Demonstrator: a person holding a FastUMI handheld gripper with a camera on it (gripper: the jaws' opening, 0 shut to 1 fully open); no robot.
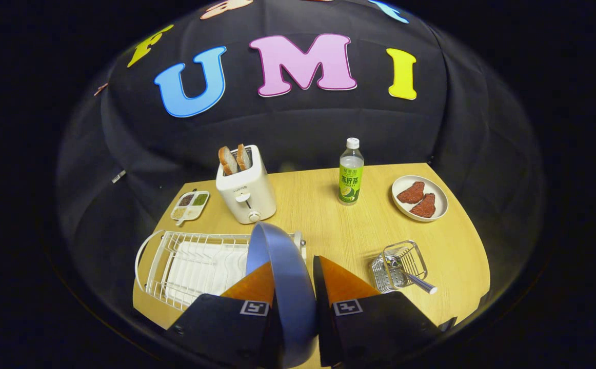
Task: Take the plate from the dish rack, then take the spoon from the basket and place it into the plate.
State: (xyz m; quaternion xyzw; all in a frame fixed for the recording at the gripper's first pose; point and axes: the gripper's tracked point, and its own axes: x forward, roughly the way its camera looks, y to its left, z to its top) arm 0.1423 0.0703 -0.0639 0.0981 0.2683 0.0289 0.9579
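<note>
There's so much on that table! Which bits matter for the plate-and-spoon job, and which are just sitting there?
In the job: blue plate, clamped edge-on between the gripper fingers; white dish rack beside it; spoon; wire basket holding it.

Just lying about: toaster with bread; green bottle; plate of meat; seasoning tray.

- Plate (282, 277): blue, held on edge, upright between the gripper's (293, 279) two fingers, both pressing it, above the white dish rack (175, 266).
- Spoon (415, 279): metal, lying tilted in the wire basket (399, 264), handle protruding.
</note>
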